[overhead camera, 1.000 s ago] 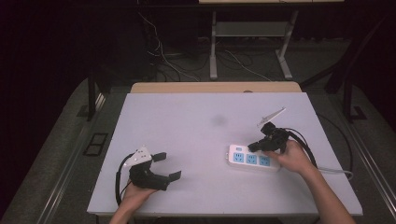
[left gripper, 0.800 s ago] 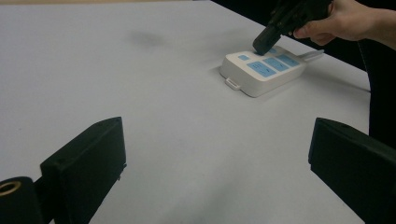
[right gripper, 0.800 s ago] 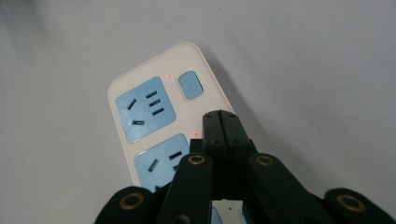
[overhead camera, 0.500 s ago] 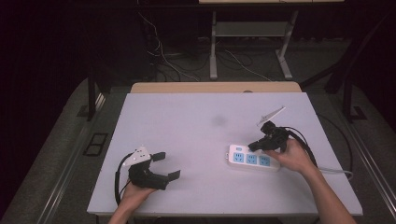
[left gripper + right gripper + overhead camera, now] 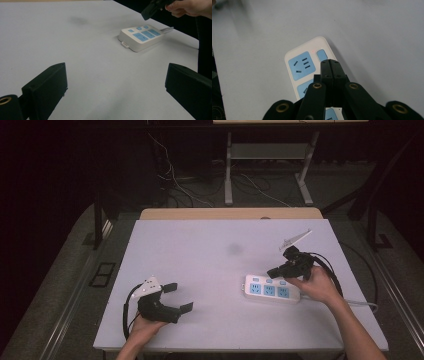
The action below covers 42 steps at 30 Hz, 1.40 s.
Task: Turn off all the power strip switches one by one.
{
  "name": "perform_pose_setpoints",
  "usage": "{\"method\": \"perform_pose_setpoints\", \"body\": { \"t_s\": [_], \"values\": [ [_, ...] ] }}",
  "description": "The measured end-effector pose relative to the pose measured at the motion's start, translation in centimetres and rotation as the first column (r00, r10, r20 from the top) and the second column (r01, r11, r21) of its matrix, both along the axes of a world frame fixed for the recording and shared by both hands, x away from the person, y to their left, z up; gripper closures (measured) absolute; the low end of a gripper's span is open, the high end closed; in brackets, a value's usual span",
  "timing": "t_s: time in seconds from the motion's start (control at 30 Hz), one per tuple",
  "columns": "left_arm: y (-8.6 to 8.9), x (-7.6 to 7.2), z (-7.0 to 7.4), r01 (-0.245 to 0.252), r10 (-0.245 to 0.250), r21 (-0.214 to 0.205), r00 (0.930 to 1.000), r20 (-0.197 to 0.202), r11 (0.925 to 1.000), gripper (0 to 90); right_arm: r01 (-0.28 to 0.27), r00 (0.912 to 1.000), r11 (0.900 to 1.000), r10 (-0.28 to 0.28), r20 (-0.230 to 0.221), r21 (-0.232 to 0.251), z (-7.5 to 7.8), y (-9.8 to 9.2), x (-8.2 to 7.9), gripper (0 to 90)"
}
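My right gripper [image 5: 276,270] over white plastic power strip with blue sockets [image 5: 272,289], jaws pressed together, nothing between, tips above end nearest blue switch [image 5: 321,55]; small red light beside switch. Strip flat on white table [image 5: 210,250], right of centre. My left gripper [image 5: 179,297] near front left, jaws spread wide, empty, well apart from strip.

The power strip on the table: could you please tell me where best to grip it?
Probably across the short width of the power strip, claw coming from above: it lies flat, and its long side edges are bare.
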<state>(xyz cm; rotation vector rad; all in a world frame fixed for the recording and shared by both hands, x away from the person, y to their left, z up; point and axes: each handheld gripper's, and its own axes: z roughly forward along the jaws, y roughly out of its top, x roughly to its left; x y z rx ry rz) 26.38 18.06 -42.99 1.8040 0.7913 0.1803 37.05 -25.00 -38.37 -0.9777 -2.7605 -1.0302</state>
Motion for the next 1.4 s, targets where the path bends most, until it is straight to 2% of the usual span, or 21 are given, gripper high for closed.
{"method": "perform_pose_setpoints", "body": {
  "t_s": [0.3, 0.8, 1.07, 1.4],
  "values": [
    [0.1, 0.0, 0.0, 0.000, 0.000, 0.000, 1.0000, 0.003, 1.0000, 2.6, -0.018, 0.9997, 0.9997, 0.019, 0.018, -0.014, 1.3, 0.9, 0.1, 90.0],
    [0.1, 0.0, 0.1, 0.000, 0.000, 0.000, 1.0000, 0.005, 1.0000, 2.7, -0.038, 0.9992, 0.9990, 0.038, 0.009, -0.025, 1.5, 2.7, 0.9, 90.0],
    [0.1, 0.0, 0.1, 0.000, 0.000, -0.001, 1.0000, 0.006, 1.0000, 2.7, -0.039, 0.9992, 0.9989, 0.040, 0.004, -0.027, 0.9, 3.3, 1.4, 90.0],
    [0.2, 0.0, 0.1, -0.001, 0.001, -0.003, 1.0000, 0.007, 1.0000, 2.7, -0.043, 0.9989, 0.9981, 0.042, -0.024, -0.044, -0.4, 4.1, 1.9, 90.0]
  ]
}}
